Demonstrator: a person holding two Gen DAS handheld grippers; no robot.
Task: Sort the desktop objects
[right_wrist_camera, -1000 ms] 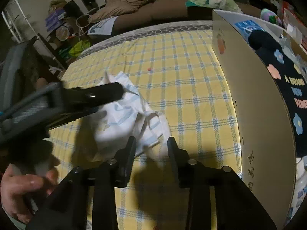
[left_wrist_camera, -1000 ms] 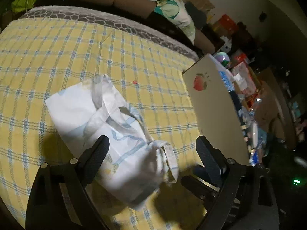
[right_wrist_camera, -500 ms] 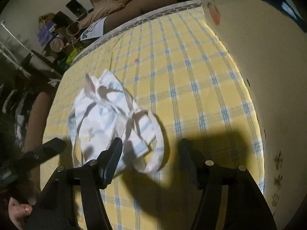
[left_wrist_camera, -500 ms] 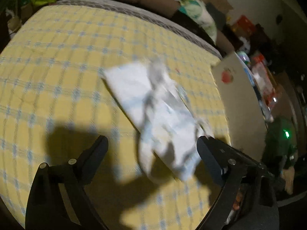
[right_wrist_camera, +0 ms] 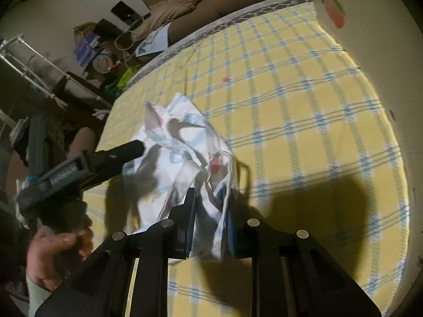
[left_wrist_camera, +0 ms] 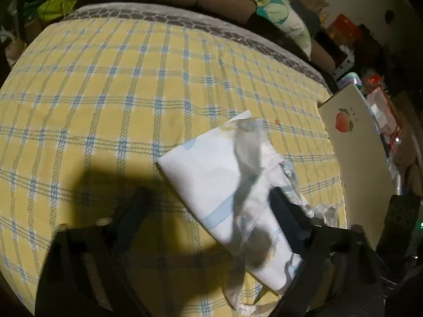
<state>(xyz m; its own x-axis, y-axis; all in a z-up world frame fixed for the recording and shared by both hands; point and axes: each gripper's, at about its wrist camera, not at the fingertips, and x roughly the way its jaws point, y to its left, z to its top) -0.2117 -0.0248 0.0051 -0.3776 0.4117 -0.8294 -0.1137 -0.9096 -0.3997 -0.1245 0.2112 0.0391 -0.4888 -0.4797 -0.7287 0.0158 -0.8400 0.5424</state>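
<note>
A white plastic bag (left_wrist_camera: 211,174) with pale blue print lies crumpled on the yellow checked tablecloth (left_wrist_camera: 105,105). My left gripper (left_wrist_camera: 208,198) points down at it, jaws closing. Its right finger (left_wrist_camera: 288,211) lies over the bag, while its left finger (left_wrist_camera: 132,211) stands just clear of it. In the right wrist view the bag (right_wrist_camera: 182,142) has its near, bunched end pinched in my right gripper (right_wrist_camera: 208,200), whose jaws are still closing. One finger of the left gripper (right_wrist_camera: 127,150) reaches the bag's left side there, held by a hand (right_wrist_camera: 58,245).
A tall white box (left_wrist_camera: 354,158) with a red fruit picture stands at the table's right edge, seen close in the right wrist view (right_wrist_camera: 370,26). A small red speck (right_wrist_camera: 225,79) lies beyond the bag. A brown sofa with a cushion (left_wrist_camera: 280,18) runs behind the table.
The left gripper sank toward the cloth and its jaws narrowed around the bag. The right gripper's jaws widened, then closed on the bag's near end.
</note>
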